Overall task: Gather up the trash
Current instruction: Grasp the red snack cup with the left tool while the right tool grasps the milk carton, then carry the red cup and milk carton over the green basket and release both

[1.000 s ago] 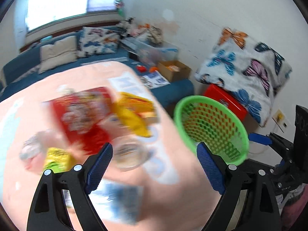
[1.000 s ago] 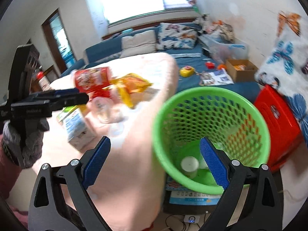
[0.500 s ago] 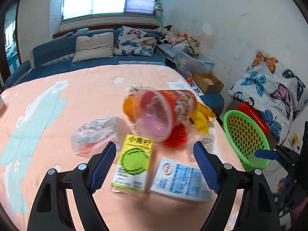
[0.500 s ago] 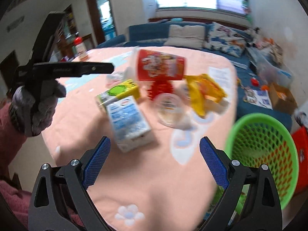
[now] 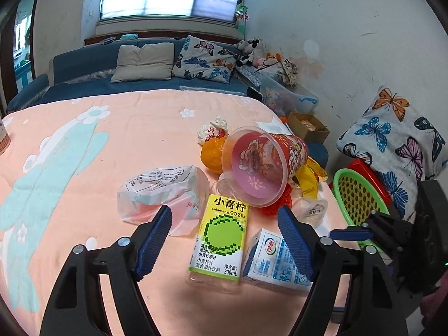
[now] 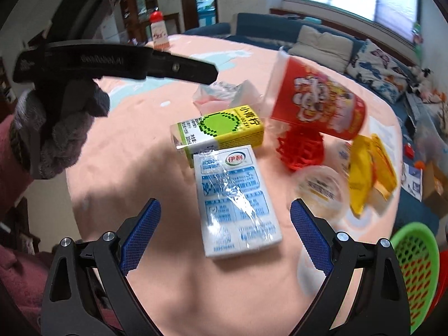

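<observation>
Left view: my left gripper (image 5: 224,232) has been narrowing, fingers apart and empty, straddling the green juice carton (image 5: 219,238) to take it.

Right view: my right gripper (image 6: 225,235) gapes empty around the milk carton (image 6: 235,201); basket (image 6: 414,268) waits right of the fingers.

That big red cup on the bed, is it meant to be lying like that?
Probably not. The red cup is tipped on its side, mouth open, propped on a red mesh among scattered cartons.

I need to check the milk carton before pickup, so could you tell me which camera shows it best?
The right wrist view: the milk carton lies whole and centred ahead of the right gripper. The left wrist view shows it low, partly hidden behind a finger.
</observation>
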Motion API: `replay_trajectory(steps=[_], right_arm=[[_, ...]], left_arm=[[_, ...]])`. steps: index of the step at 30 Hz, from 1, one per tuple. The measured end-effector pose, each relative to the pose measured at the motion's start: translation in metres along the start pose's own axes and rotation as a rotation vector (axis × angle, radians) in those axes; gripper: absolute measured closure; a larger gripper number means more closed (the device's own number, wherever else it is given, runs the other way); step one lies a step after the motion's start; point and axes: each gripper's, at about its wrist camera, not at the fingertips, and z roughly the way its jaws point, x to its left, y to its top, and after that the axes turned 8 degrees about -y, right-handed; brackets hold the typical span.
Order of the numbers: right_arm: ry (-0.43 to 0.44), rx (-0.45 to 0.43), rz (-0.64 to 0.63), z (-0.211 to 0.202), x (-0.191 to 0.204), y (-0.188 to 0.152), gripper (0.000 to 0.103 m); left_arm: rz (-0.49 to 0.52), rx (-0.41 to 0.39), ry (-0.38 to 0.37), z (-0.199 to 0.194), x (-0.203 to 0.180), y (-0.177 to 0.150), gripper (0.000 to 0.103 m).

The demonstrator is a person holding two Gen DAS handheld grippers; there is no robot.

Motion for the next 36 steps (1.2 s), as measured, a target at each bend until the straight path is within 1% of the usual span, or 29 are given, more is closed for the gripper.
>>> replay_trajectory(steps=[6,10,12,13,14,15,17,18,21,24,26,28,31,33,36], right_arm=[[0.003,0.042,-0.033,0.028,0.002,0.006,0.010],[0.007,0.068,-0.032,0.047,0.000,0.007,0.011],[0.021,0.079,-0.019,0.055,-0.001,0.006,0.012],[0.022,0.082,-0.015,0.058,-0.001,0.007,0.013],[0.023,0.088,-0.012,0.061,-0.001,0.006,0.018],[0.028,0.091,-0.011,0.062,-0.001,0.006,0.020],[0.040,0.103,0.000,0.064,-0.001,0.004,0.032],[0.042,0.108,0.006,0.065,-0.001,0.002,0.035],[0.048,0.106,0.026,0.062,-0.001,-0.003,0.036],[0.050,0.096,0.043,0.053,-0.003,-0.007,0.036],[0.041,0.091,0.049,0.046,-0.004,-0.011,0.036],[0.038,0.085,0.059,0.039,-0.006,-0.015,0.036],[0.028,0.078,0.073,0.030,-0.009,-0.019,0.036],[0.021,0.073,0.090,0.023,-0.011,-0.024,0.036],[0.015,0.063,0.110,0.015,-0.015,-0.029,0.036]], left_arm=[[-0.020,0.001,-0.034,0.005,0.006,0.004,0.033],[-0.020,0.002,-0.064,0.009,0.006,0.006,0.036],[-0.014,0.003,-0.078,0.013,0.003,0.009,0.037],[-0.010,0.003,-0.087,0.015,0.001,0.011,0.037],[-0.004,0.003,-0.099,0.017,-0.002,0.013,0.037],[0.005,0.003,-0.108,0.020,-0.006,0.015,0.037],[0.021,0.006,-0.129,0.026,-0.014,0.019,0.037],[0.028,0.009,-0.139,0.031,-0.018,0.021,0.037],[0.032,0.018,-0.161,0.045,-0.027,0.028,0.037],[0.020,0.031,-0.199,0.061,-0.032,0.034,0.039],[0.017,0.038,-0.229,0.069,-0.035,0.036,0.043],[0.017,0.044,-0.232,0.077,-0.038,0.038,0.045],[0.012,0.055,-0.241,0.088,-0.041,0.039,0.053],[0.000,0.059,-0.234,0.093,-0.041,0.039,0.055],[-0.015,0.062,-0.247,0.097,-0.039,0.038,0.067]])
